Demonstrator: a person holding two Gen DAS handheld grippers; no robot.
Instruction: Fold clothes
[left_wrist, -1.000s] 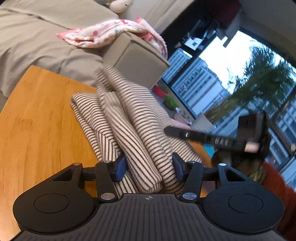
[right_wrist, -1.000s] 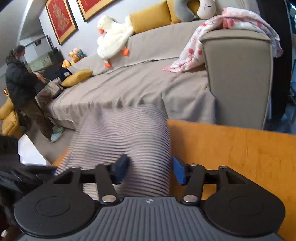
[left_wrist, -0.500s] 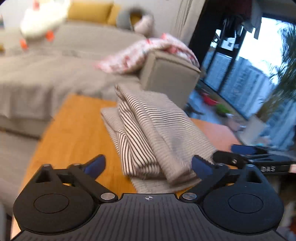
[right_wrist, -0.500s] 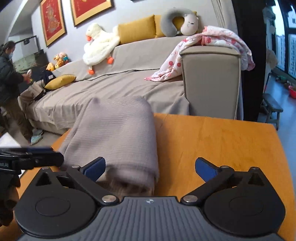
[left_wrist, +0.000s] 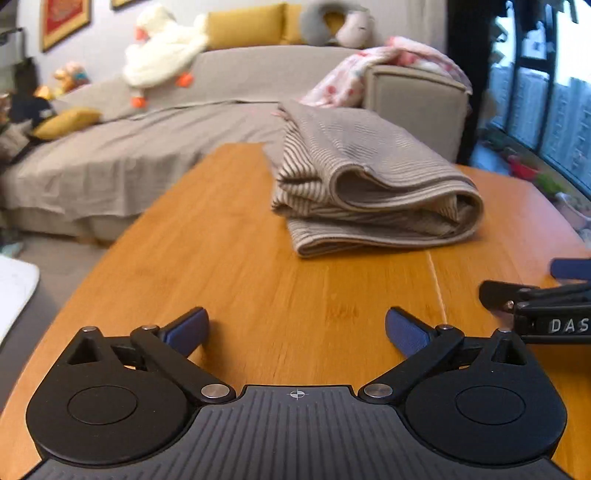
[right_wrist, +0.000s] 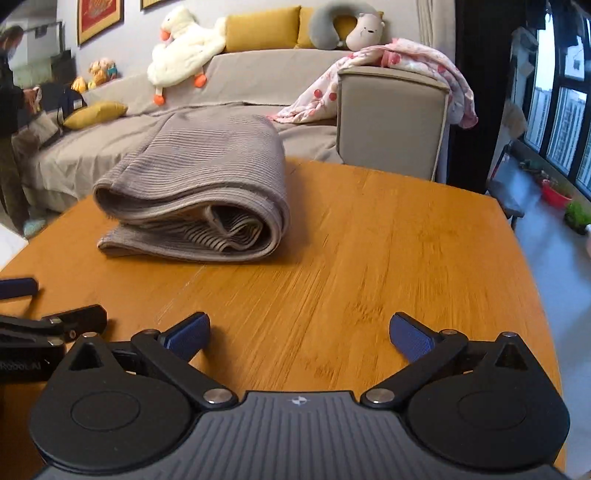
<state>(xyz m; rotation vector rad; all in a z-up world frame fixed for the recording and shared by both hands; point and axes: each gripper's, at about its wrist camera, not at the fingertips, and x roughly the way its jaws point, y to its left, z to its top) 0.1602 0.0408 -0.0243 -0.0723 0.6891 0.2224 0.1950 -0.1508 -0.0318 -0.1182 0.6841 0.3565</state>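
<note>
Since a second ago both grippers have let go of the beige-and-brown striped knit garment (left_wrist: 373, 184) and drawn back from it; then the cloth sat between the blue pads, now it lies on its own, well ahead of both. The left gripper (left_wrist: 297, 328) and the right gripper (right_wrist: 299, 330) each stand with jaws spread as wide as they go, with nothing between the pads but bare wood.

The garment rests as a thick folded bundle on the orange-brown wooden table (right_wrist: 388, 236), toward the table's far edge, on the side nearest the grey fabric sofa (right_wrist: 258, 74). Its rolled fold faces the near side of the table; the lower layer sticks out a little beneath the upper ones, and the open end looks loose and puffy rather than flat.

The fold looks essentially made, so the step in hand reads as release and retreat. To finish it well, I would keep both grippers clear of the bundle's near edge so no pad snags a layer, and if tidying is wanted, press the top down lightly and square that protruding lower layer without dragging the bundle toward the table's far edge.
</note>
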